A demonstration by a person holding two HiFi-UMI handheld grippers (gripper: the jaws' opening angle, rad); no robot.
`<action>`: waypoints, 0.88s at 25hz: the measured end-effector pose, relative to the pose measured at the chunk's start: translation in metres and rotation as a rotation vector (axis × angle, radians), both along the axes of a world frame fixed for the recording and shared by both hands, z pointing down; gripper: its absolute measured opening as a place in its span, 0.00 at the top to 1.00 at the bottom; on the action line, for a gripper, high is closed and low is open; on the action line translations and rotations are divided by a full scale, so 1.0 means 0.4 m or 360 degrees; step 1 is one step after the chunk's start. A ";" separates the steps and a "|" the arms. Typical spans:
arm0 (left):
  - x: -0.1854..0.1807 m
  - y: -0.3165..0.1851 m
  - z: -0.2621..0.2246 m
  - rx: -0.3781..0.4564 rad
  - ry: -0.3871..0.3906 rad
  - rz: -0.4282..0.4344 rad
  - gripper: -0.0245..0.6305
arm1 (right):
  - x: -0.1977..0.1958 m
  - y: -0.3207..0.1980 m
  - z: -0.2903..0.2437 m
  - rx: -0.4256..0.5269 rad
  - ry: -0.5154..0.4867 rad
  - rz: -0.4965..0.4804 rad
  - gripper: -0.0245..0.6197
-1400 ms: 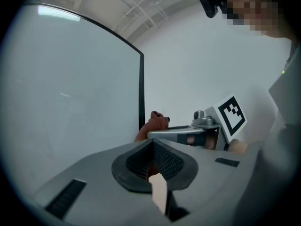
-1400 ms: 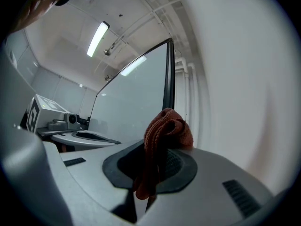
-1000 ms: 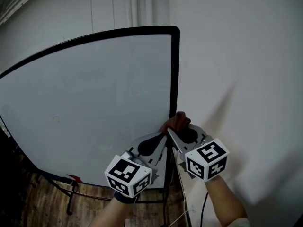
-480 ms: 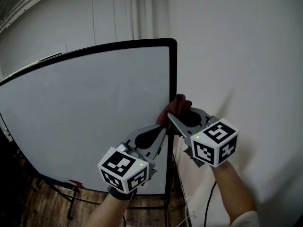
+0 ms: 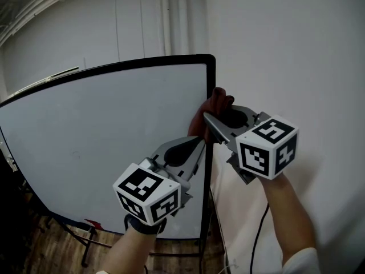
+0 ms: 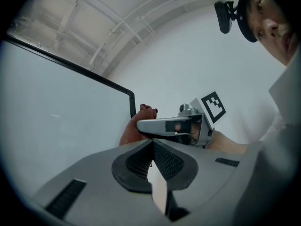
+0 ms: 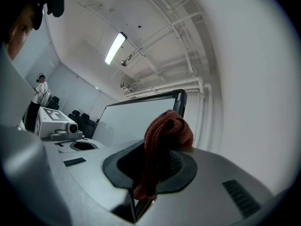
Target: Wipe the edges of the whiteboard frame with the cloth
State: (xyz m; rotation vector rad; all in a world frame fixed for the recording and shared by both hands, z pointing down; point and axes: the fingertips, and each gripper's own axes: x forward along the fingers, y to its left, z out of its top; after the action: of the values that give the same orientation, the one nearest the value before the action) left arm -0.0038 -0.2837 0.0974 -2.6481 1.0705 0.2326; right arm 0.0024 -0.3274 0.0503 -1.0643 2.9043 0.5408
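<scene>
White wall (image 5: 285, 50), whiteboard frame (image 5: 210, 84), right hand-held gripper (image 5: 210, 119) clenching cloth (image 5: 219, 102) against it, left hand-held gripper (image 5: 199, 144) clenched empty

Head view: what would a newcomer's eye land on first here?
The rust-red cloth stands out, pinched in the right hand-held gripper and held at the black frame on the right edge of the whiteboard, not far below its top corner. Just below and to its left, the left hand-held gripper is shut with nothing between its jaws.
</scene>
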 end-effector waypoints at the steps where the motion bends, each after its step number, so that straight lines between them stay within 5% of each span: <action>1: 0.001 0.000 -0.007 0.0002 0.0003 0.0006 0.95 | 0.001 0.000 -0.011 0.0009 -0.0002 -0.0001 0.87; 15: 0.033 -0.010 -0.104 0.0079 0.0027 0.0028 0.95 | 0.038 -0.006 -0.222 0.0186 -0.0074 0.0018 0.87; 22: 0.026 0.015 -0.062 0.0108 0.0023 0.0042 0.95 | 0.069 0.043 -0.234 0.0256 -0.0273 -0.0001 0.87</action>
State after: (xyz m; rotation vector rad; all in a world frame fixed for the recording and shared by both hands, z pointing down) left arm 0.0064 -0.2775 0.0725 -2.6051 1.0144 0.2884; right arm 0.0300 -0.3102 -0.0435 -1.0332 2.6634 0.6369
